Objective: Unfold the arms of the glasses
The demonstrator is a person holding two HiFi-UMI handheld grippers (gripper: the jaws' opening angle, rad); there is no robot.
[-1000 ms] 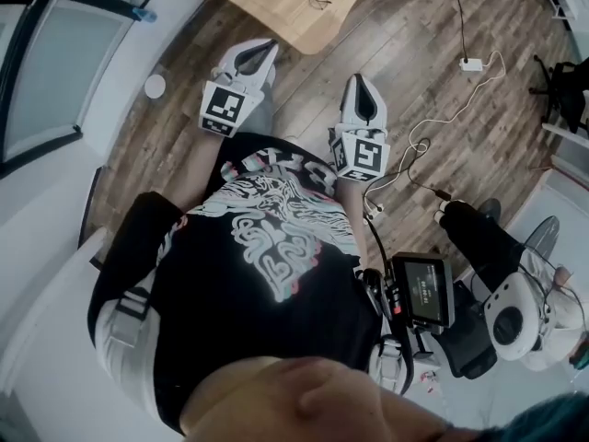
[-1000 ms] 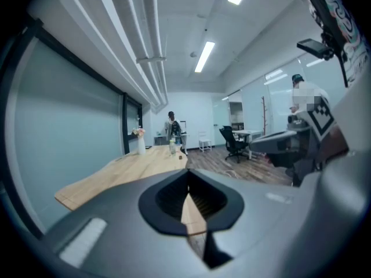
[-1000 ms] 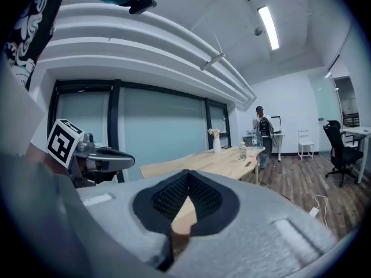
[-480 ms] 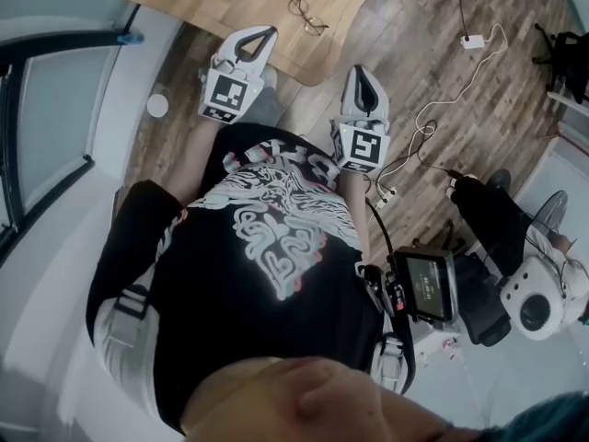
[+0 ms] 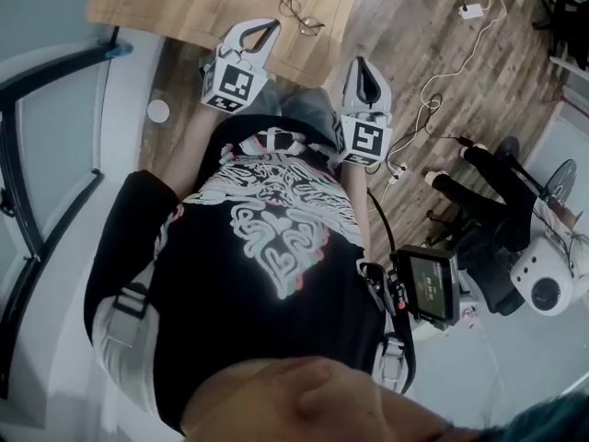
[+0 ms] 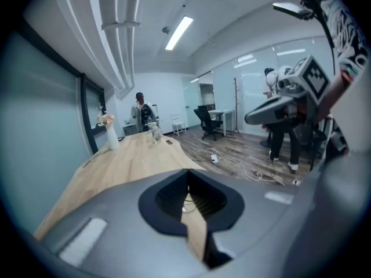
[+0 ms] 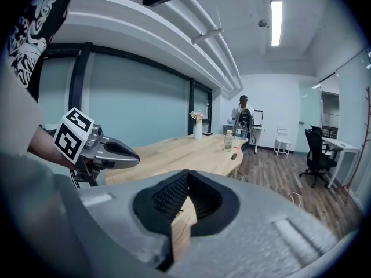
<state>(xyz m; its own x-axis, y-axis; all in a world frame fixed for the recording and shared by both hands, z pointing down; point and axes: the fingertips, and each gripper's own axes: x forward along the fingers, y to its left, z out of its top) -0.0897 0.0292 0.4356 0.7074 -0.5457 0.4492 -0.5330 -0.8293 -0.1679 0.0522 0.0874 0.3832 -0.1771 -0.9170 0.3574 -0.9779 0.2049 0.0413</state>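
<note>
Thin wire-framed glasses (image 5: 301,16) lie on the light wooden table (image 5: 184,3) near its curved front edge. My left gripper (image 5: 272,24) reaches over that edge, its tip a short way left of the glasses and apart from them. Its jaws meet at the tip with nothing between them (image 6: 187,172). My right gripper (image 5: 360,61) hangs over the floor below and right of the glasses, short of the table, also shut and empty (image 7: 186,172). Each gripper shows in the other's view: the right gripper (image 6: 272,112) and the left gripper (image 7: 116,151).
A white adapter (image 5: 472,11) and loose cables (image 5: 433,109) lie on the plank floor at right. A person in dark trousers (image 5: 488,182) sits at far right. A vase (image 7: 198,129) and a bottle (image 7: 228,141) stand far down the table. A glass wall runs along the left.
The table and glasses have slid lower and closer in the head view. Both grippers moved forward; the left one now overlaps the table edge. Both stay shut.
</note>
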